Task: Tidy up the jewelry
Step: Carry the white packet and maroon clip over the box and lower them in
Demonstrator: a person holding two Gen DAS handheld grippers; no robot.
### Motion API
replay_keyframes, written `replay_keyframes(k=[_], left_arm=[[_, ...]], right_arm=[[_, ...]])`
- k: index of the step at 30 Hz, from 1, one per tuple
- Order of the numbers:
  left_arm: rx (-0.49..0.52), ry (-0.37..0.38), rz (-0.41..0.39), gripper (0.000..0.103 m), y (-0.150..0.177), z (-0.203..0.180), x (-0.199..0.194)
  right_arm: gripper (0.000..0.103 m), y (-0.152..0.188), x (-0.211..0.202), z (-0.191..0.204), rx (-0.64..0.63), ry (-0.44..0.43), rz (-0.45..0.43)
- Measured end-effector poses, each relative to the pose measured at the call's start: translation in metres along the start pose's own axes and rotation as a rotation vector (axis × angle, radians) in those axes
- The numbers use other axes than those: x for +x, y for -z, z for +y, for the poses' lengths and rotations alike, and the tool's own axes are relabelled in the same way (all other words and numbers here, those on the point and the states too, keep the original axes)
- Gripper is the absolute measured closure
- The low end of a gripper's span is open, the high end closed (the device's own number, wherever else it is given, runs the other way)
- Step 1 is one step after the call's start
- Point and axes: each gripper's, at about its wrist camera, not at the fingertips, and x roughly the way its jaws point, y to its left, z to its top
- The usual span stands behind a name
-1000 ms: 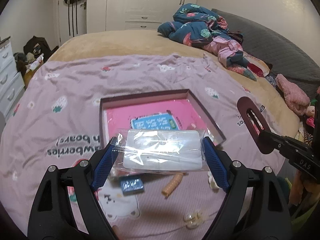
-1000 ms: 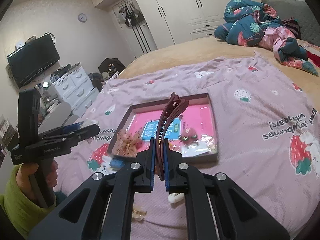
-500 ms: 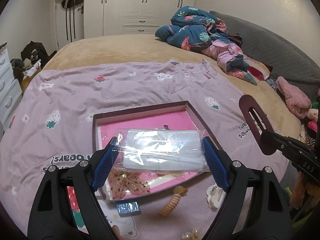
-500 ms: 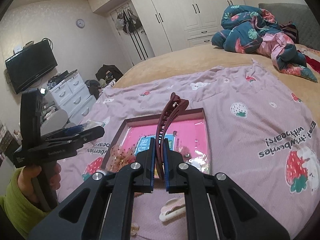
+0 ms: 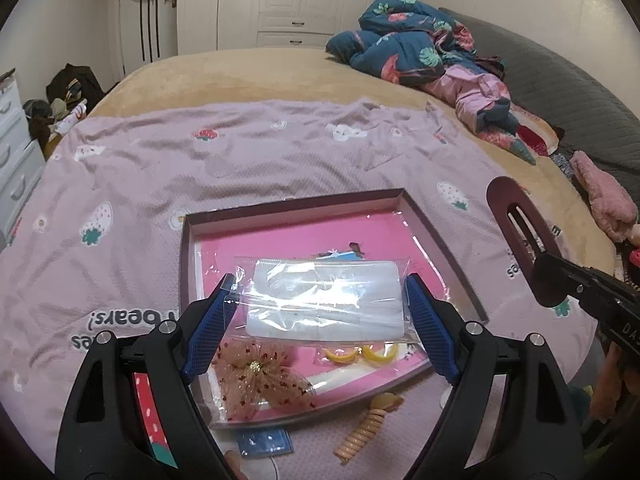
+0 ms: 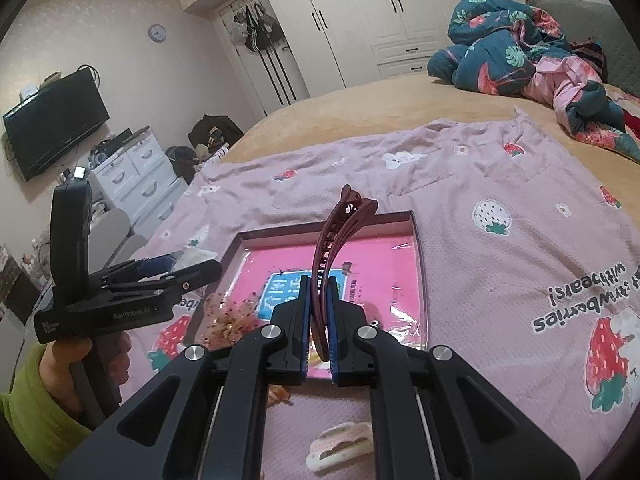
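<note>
A shallow tray (image 5: 296, 204) with a dark rim and pink lining lies on the lilac strawberry blanket. My left gripper (image 5: 320, 292) hangs over the tray's near half, its blue pads pressing the two ends of a clear plastic packet (image 5: 324, 312) with a white insert. My right gripper (image 6: 318, 292) is shut on a dark red hair clip (image 6: 340, 224) that stands upright above the tray (image 6: 280, 233). In the left wrist view the clip (image 5: 516, 216) shows at the right. The left gripper (image 6: 192, 264) appears at the left in the right wrist view, held by a hand in a green sleeve.
Inside the tray lie a lace flower bow (image 5: 256, 376) and yellow clips (image 5: 360, 354). On the blanket in front of it are a spiral hair tie (image 5: 364, 432), a small blue packet (image 5: 264, 442) and a white cloud clip (image 6: 340, 446). Crumpled bedding (image 5: 420, 48) sits far right.
Both grippers have moved forward over the tray with their loads. The tray now lies lower and closer in both views, and the bow and yellow clips have come into sight.
</note>
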Motion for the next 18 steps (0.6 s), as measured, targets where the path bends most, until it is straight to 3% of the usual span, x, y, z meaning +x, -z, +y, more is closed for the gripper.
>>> replay_keyframes(k=[18], left_arm=[[-0.017, 0.000, 0.105, 0.026, 0.016, 0.010, 0.065]], right_arm=[[0.096, 0.013, 0.063, -0.030, 0.047, 0.032, 0.097]])
